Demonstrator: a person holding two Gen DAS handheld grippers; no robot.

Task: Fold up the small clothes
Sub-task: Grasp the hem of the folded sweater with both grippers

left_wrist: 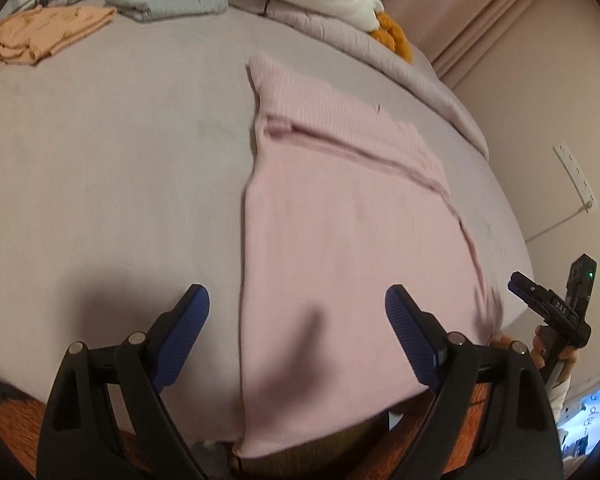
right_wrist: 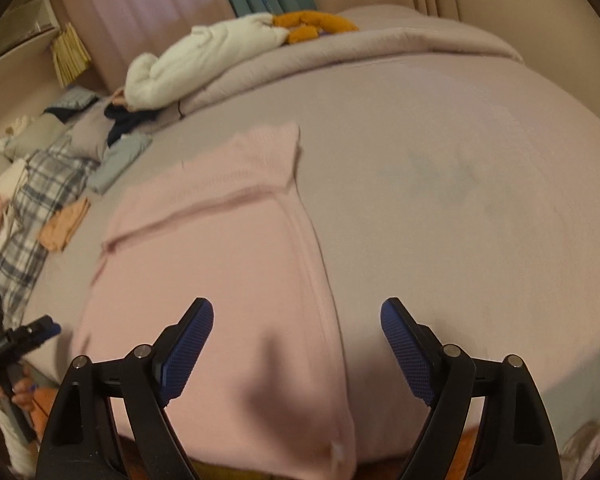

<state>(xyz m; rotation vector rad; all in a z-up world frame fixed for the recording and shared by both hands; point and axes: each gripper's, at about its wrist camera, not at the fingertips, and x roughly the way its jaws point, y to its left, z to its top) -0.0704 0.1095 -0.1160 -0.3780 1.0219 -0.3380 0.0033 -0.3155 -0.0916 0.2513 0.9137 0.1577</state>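
A pink garment (left_wrist: 340, 232) lies flat on the bed, its sides folded in to a long strip that reaches the near edge; it also shows in the right wrist view (right_wrist: 220, 264). My left gripper (left_wrist: 298, 312) is open and empty, hovering over the garment's near left edge. My right gripper (right_wrist: 297, 324) is open and empty over the garment's near right edge. The right gripper shows at the right of the left wrist view (left_wrist: 556, 308), and the left gripper at the left of the right wrist view (right_wrist: 20, 340).
A folded orange garment (left_wrist: 48, 32) and a folded grey one (left_wrist: 168, 0) lie at the far left of the mauve bed sheet (left_wrist: 120, 160). A bunched duvet (right_wrist: 340, 56), white plush (right_wrist: 196, 60) and plaid cloth (right_wrist: 36, 200) lie behind. A wall socket strip (left_wrist: 576, 176) is on the right.
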